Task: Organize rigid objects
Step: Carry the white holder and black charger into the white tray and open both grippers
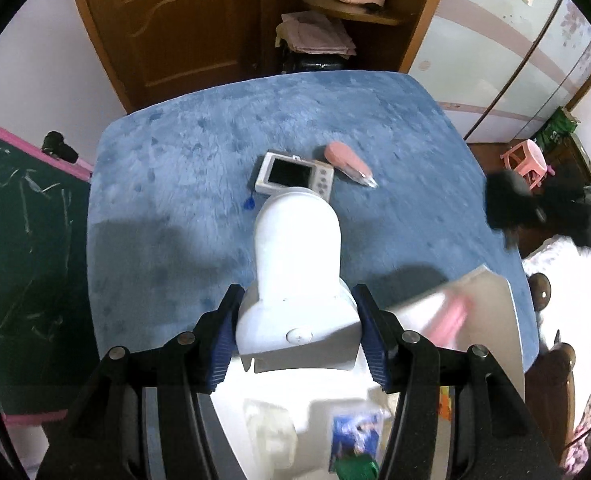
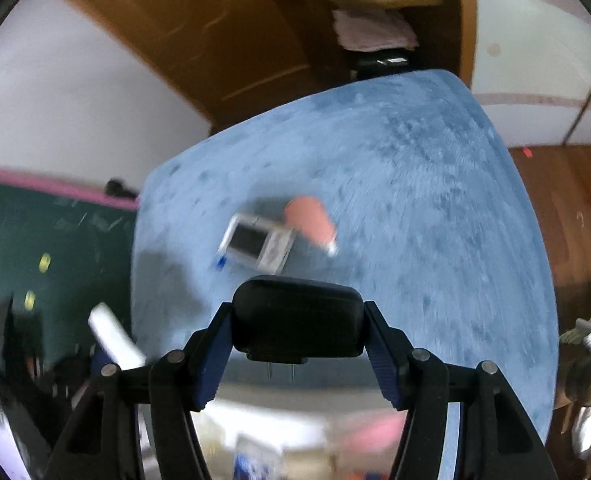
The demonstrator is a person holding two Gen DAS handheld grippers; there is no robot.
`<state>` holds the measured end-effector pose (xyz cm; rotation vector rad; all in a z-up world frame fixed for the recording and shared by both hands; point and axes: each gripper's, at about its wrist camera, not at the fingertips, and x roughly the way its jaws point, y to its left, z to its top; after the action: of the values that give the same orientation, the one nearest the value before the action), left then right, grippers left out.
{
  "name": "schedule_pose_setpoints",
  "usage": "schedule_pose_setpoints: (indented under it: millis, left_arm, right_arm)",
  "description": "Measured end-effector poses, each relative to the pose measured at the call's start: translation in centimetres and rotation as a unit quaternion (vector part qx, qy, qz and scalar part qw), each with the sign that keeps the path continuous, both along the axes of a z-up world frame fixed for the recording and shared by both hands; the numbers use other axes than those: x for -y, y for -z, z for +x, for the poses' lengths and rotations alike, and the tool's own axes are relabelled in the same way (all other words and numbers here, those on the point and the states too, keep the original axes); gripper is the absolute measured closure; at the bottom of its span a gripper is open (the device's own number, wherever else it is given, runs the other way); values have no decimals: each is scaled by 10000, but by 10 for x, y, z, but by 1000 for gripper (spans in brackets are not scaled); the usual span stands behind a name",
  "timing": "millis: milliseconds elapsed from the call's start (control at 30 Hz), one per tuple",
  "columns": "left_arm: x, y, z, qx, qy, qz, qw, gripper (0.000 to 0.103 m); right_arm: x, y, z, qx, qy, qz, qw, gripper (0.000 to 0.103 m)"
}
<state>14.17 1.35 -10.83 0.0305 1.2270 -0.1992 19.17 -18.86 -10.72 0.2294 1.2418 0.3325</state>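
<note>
My left gripper (image 1: 297,334) is shut on a white plastic device (image 1: 297,260) with a rounded top, held above the near edge of the blue plush table (image 1: 175,160). My right gripper (image 2: 297,342) is shut on a black plug adapter (image 2: 297,320) with two metal prongs pointing down, held over the table's near side (image 2: 435,200). A white compact camera (image 1: 293,174) and a pink stapler (image 1: 347,162) lie side by side mid-table; both also show blurred in the right wrist view, the camera (image 2: 255,242) left of the stapler (image 2: 311,218).
A grey tray (image 1: 483,312) with a pink item (image 1: 451,316) and small packets sits at the table's near edge under my left gripper. A green chalkboard (image 1: 27,240) stands left. A wooden cupboard (image 1: 199,20) is behind. A pink stool (image 1: 525,158) stands right.
</note>
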Motion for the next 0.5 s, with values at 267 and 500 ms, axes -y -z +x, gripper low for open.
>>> schedule_pose_setpoints:
  millis: [267, 500]
  left_arm:
    - [18, -9, -53, -18, -134, -61, 9999, 45]
    - [35, 11, -87, -211, -169, 11, 9996, 45]
  right_arm:
    - [-2, -19, -98, 275, -728, -337, 9964, 40]
    - [-7, 6, -147, 297, -1064, -776, 9909, 40]
